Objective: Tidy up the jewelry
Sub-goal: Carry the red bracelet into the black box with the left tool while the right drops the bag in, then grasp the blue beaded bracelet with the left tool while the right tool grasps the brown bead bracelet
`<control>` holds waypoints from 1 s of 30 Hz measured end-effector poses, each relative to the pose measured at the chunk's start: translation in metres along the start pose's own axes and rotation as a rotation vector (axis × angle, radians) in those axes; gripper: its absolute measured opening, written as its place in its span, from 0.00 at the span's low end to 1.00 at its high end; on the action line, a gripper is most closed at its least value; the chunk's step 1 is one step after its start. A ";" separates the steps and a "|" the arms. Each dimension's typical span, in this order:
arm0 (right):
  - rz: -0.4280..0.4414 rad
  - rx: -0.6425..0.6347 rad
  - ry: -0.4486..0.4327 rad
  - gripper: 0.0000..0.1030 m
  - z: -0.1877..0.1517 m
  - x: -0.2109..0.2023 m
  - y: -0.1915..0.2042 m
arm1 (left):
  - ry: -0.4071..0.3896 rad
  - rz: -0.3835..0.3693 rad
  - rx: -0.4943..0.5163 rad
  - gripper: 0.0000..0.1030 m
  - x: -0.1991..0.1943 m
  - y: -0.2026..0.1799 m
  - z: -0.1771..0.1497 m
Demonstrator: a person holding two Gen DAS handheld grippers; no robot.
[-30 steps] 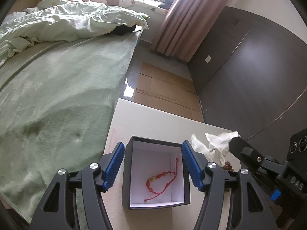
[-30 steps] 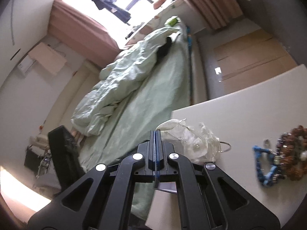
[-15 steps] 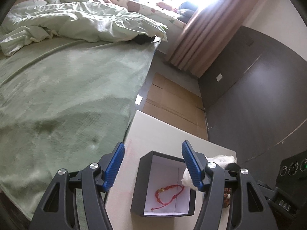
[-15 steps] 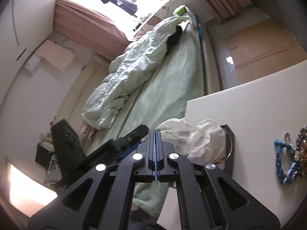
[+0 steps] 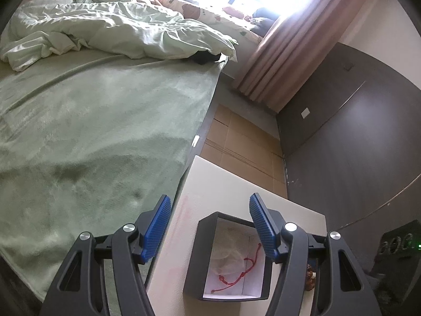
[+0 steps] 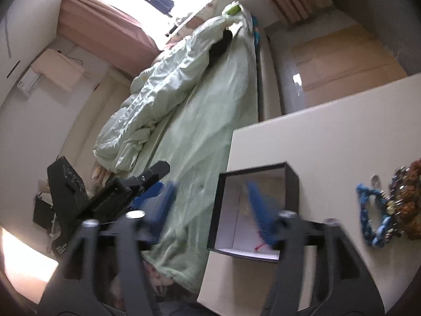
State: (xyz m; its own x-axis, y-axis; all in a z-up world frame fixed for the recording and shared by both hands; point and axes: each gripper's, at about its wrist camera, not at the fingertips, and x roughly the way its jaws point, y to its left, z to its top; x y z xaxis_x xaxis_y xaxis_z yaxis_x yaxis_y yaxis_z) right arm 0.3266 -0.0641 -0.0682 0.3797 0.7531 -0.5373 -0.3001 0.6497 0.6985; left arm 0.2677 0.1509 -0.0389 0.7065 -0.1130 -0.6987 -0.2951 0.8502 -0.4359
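Observation:
A black box [image 5: 196, 260] with a white inside stands at the near left edge of the cream table [image 5: 223, 184]. In it lie a red string bracelet [image 5: 236, 273] and a sheer white pouch [image 5: 227, 247]. My left gripper [image 5: 209, 226] hangs open above the box, its left pad well off to the side. In the right wrist view my right gripper [image 6: 210, 208] is blurred, its jaws opening with nothing held, over the box [image 6: 291, 194]. A blue bracelet [image 6: 373, 223] and brown beads [image 6: 407, 202] lie on the table to the right.
A bed with a green blanket [image 5: 92, 131] runs along the table's left edge, a crumpled quilt [image 5: 118, 31] at its far end. A dark wardrobe [image 5: 355, 144] stands at the right. Cardboard [image 5: 242, 142] covers the floor beyond the table. My left gripper [image 6: 155, 181] shows over the bed.
My right gripper was shut on the white pouch and now stands apart; the pouch lies in the box. My left gripper has drawn leftward, so the box sits under its right finger.

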 end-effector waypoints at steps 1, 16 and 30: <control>0.007 -0.008 -0.010 0.66 0.000 -0.004 0.001 | 0.002 -0.001 0.003 0.58 0.000 -0.001 0.000; -0.243 0.073 -0.031 0.65 0.000 -0.069 -0.065 | 0.032 -0.016 0.147 0.62 0.005 -0.044 -0.022; -0.318 0.242 -0.056 0.65 -0.013 -0.116 -0.137 | 0.133 -0.082 0.332 0.55 0.034 -0.125 -0.075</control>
State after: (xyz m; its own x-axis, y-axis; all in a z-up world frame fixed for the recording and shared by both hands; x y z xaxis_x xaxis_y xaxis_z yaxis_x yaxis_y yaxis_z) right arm 0.3121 -0.2387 -0.1076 0.4694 0.5070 -0.7229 0.0528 0.8011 0.5962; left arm 0.2807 0.0022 -0.0509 0.6226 -0.2352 -0.7464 -0.0002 0.9537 -0.3007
